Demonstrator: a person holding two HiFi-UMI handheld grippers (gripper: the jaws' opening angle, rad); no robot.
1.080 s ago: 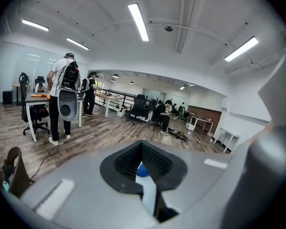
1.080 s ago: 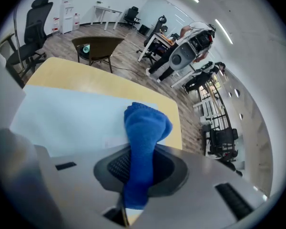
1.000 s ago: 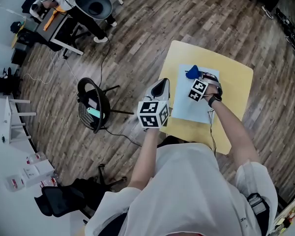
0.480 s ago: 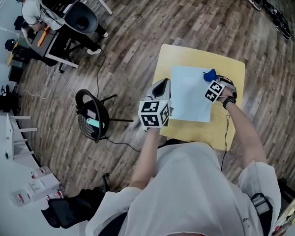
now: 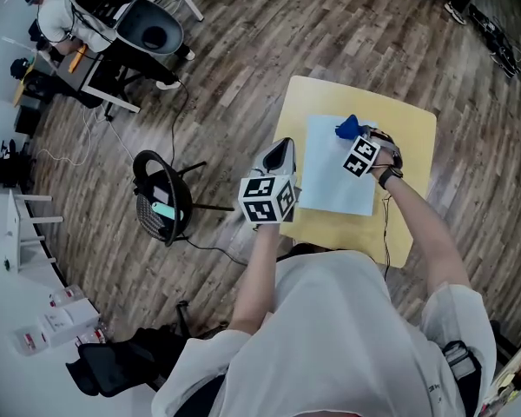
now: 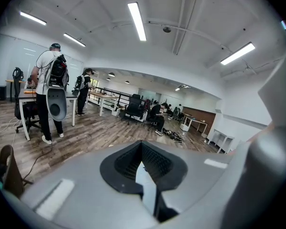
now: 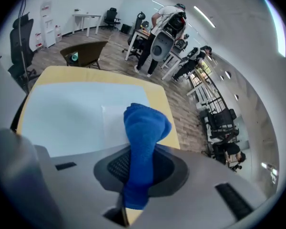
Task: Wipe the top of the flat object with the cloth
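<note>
A pale blue flat board [image 5: 334, 181] lies on a small yellow table [image 5: 412, 137]. My right gripper [image 5: 354, 142] is over the board's far part, shut on a blue cloth [image 5: 346, 129] that bulges out beyond its tips. In the right gripper view the cloth [image 7: 144, 125] stands up from between the jaws of that gripper [image 7: 139, 168], with the board [image 7: 66, 116] and the table's edge [image 7: 158, 93] beyond it. My left gripper [image 5: 282, 152] hovers off the table's left edge, shut with nothing in it [image 6: 145, 178].
A black round-backed chair [image 5: 161, 196] with a teal item stands on the wooden floor left of the table. Desks, office chairs and a person [image 5: 65, 7] are at the far left. Further people [image 6: 50, 89] stand at desks across the room.
The right gripper swept the cloth to the board's right edge, then came back left toward the middle of its far part. The left gripper has stayed beside the table.
</note>
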